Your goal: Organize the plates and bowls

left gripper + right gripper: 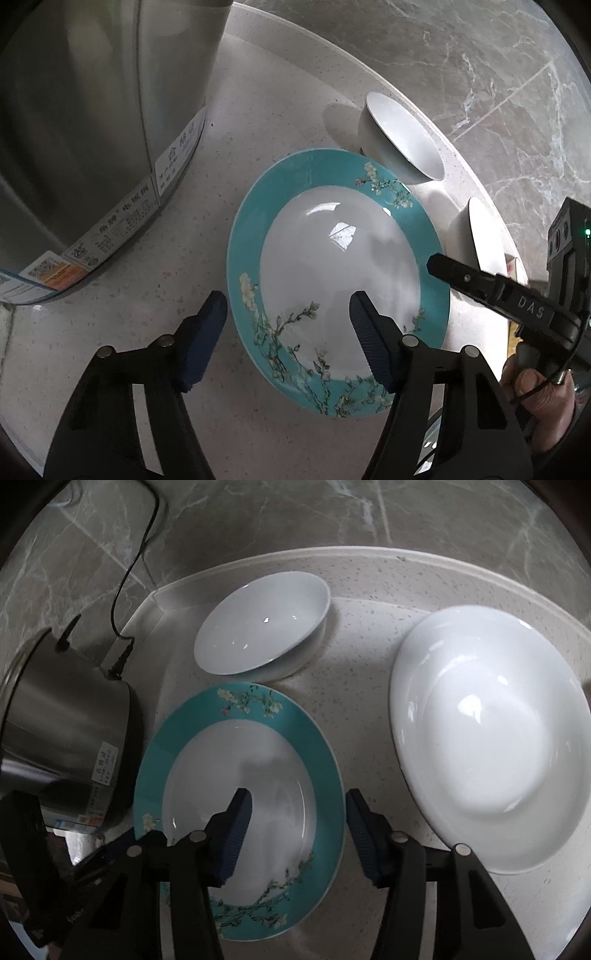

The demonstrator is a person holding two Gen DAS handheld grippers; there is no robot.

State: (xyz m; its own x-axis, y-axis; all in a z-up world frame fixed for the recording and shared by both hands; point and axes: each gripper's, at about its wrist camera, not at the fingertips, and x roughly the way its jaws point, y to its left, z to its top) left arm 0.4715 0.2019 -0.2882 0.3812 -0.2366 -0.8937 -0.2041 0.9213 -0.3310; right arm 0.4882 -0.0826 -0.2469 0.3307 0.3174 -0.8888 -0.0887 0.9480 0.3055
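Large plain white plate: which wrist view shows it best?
The right wrist view: the large plain white plate lies whole on the speckled counter. The left wrist view catches only an edge-on sliver, partly behind the right gripper.

Count on the speckled stone counter point(369, 635): 1 teal-rimmed floral ceramic plate point(328, 760) at 6 o'clock, 1 white ceramic bowl point(262, 624) at 12, 1 wide white deep plate point(491, 738) at 3, 1 stainless steel pot point(66, 731) at 9. 2 hand-held grippers.
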